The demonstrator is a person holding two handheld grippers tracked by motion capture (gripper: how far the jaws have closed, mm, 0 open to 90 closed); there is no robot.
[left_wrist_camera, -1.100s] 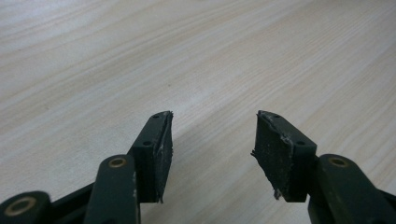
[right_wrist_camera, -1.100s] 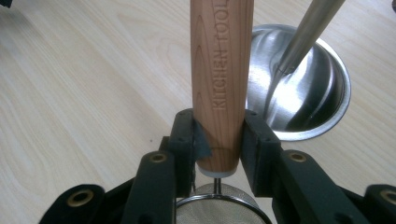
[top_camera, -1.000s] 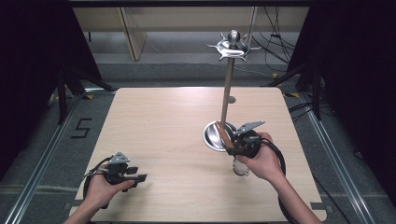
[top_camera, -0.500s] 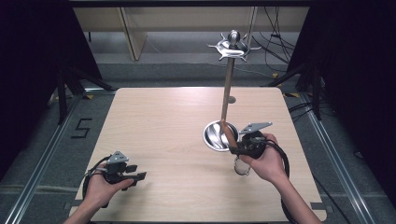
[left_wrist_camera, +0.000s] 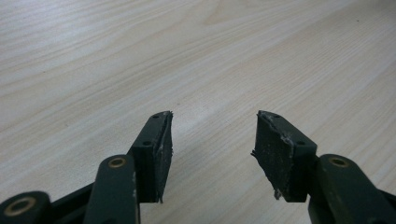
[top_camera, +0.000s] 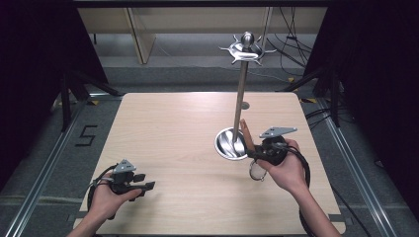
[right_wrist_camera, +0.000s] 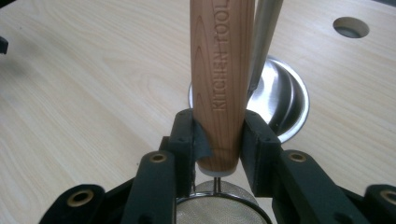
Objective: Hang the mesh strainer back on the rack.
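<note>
Work in hand: getting the strainer [top_camera: 257, 170] up onto the hanging stand [top_camera: 240, 94], judged from how it is held beside the pole
Right gripper [right_wrist_camera: 218, 140]: jaws closed tight on the strainer's wooden handle [right_wrist_camera: 220, 70], gripping it near the end where the wire leaves the wood; the handle points up and away from the jaws, stamped lettering facing the camera
Strainer position: mesh bowl [right_wrist_camera: 219, 205] hangs just below the jaws; in the high view it sits beneath the right hand [top_camera: 284, 165], above the table [top_camera: 168, 128]
Stand relative to the tool: steel pole [right_wrist_camera: 264, 42] rises just behind the handle, slightly to its right; whether they touch I cannot tell; the round base dish [right_wrist_camera: 280, 100] lies just beyond the jaws
Hooks: the arms of the top crown [top_camera: 245, 48] sit well above the handle tip
Left gripper [left_wrist_camera: 212, 140]: jaws standing apart, nothing between them, hovering low over bare wood, well apart from the stand
Done: strainer picked up and brought to the stand
Left: raise it to the hooks, catch it there, let go
</note>
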